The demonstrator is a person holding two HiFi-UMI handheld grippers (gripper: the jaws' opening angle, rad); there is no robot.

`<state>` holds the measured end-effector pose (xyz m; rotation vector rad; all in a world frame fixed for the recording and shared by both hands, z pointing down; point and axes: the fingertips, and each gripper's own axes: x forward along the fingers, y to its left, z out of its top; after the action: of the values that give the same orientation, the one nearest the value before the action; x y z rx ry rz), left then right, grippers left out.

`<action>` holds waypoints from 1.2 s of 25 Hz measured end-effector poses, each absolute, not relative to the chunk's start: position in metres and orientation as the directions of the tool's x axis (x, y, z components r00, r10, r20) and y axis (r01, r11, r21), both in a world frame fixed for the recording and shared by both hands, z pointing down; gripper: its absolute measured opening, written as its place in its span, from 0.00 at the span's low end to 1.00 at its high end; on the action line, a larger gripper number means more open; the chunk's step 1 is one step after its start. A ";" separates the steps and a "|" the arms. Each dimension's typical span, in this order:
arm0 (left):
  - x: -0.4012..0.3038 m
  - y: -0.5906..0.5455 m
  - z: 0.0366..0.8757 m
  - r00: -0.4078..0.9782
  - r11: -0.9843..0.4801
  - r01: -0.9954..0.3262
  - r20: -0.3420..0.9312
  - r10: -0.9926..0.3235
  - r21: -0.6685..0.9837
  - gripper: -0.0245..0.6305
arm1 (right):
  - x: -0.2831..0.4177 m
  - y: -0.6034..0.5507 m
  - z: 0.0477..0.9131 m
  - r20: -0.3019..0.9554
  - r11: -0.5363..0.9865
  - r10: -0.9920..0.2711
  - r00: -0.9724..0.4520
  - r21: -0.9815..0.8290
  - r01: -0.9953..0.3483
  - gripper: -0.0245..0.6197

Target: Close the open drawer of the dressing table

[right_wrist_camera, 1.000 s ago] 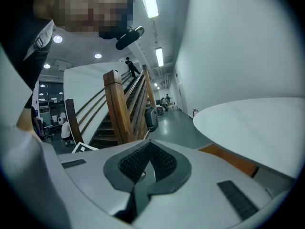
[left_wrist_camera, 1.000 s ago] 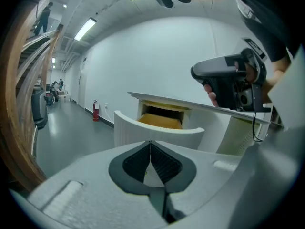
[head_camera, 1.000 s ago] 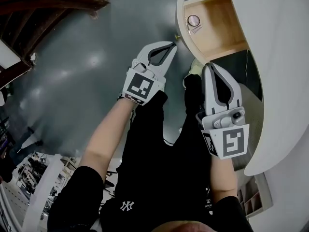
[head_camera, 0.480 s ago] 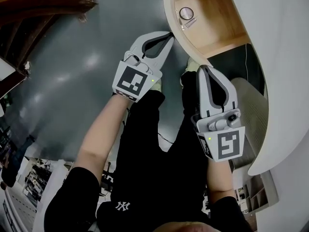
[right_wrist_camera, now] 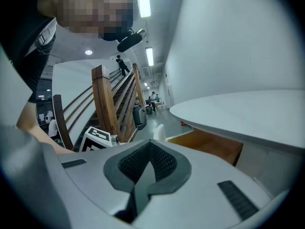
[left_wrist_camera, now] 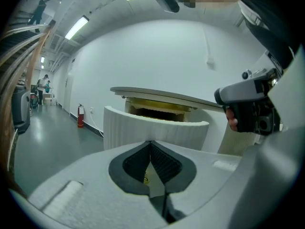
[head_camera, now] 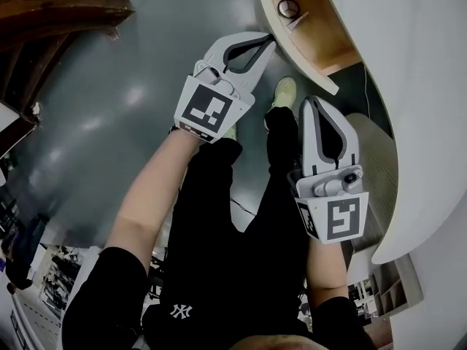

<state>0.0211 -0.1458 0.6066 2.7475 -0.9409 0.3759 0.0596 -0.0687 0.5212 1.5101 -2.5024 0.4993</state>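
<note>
I'm holding the left gripper (head_camera: 267, 41) with its jaws pressed together on nothing, tips right at the curved, ribbed white front of the open drawer (head_camera: 325, 31), though I can't tell if they're touching it. The drawer is sticking out from under the smooth, rounded white top of the dressing table (head_camera: 423, 86), showing a bare wooden inside with a small round object (head_camera: 288, 8) lying in it. The right gripper (head_camera: 312, 102) is hanging nearer me beside the table edge, jaws also closed and empty.
</note>
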 end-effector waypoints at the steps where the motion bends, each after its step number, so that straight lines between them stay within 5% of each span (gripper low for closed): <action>1: 0.027 -0.150 0.606 0.771 -0.781 -0.614 0.299 -0.562 0.115 0.05 | 0.062 -0.071 0.522 0.318 0.423 -0.827 -0.463 -0.189 -0.886 0.06; 30: 0.140 -0.220 0.607 0.873 -0.861 -0.487 0.113 -0.475 0.145 0.05 | 0.103 -0.104 0.563 0.324 0.407 -0.846 -0.424 -0.122 -0.905 0.06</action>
<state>0.1400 -0.2197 0.6068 2.8753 -0.7439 0.1093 0.1026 -0.1036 0.5635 1.5493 -2.4509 0.4135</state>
